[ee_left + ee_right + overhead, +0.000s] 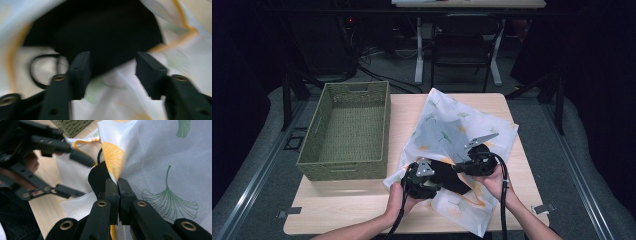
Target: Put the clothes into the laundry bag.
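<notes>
A white mesh bag (447,135) printed with green and orange leaves is spread over the right half of a wooden table (362,210), just beside a woven green basket (347,130) at the left. A black cloth (449,175) is seen lying inside the bag's opening, at the near edge. The right gripper (117,182) is pressed together on the bag's upper edge, which is lifted by it, with an orange leaf print right at the jaws. The left gripper (112,62) is held at the opening with its jaws spread, nothing being pinched; the black cloth and white mesh are seen between and beyond them. Both hands are seen at the table's near edge
</notes>
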Demonstrator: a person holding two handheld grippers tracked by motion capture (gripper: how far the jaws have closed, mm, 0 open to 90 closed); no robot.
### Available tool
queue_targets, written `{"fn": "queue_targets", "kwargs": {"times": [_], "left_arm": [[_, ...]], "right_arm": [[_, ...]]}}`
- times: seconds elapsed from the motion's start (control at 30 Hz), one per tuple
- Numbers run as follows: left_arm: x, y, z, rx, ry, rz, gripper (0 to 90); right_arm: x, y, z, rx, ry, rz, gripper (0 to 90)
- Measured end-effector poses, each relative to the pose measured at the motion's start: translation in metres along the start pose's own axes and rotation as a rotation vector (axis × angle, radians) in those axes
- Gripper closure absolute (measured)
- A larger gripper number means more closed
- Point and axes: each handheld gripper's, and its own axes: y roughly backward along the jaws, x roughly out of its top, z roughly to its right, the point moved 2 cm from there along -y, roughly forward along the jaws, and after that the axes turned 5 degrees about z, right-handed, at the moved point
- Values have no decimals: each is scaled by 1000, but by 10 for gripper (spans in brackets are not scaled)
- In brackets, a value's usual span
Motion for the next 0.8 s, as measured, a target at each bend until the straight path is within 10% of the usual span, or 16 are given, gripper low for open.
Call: {"fn": "queue_targets", "kwargs": {"times": [0.2, 0.43, 0.63, 0.8], "left_arm": [[1, -29, -10, 32, 4, -13, 331], [8, -50, -23, 70, -1, 75, 851], [18, -51, -29, 168, 78, 193, 856], [15, -57, -33, 159, 94, 153, 781]], "right_arm": [[1, 0, -2, 11, 4, 13, 885], [0, -1, -3, 26, -7, 3, 886], [-2, 1, -3, 34, -9, -4, 886], [-5, -2, -1, 36, -20, -38, 886]]}}
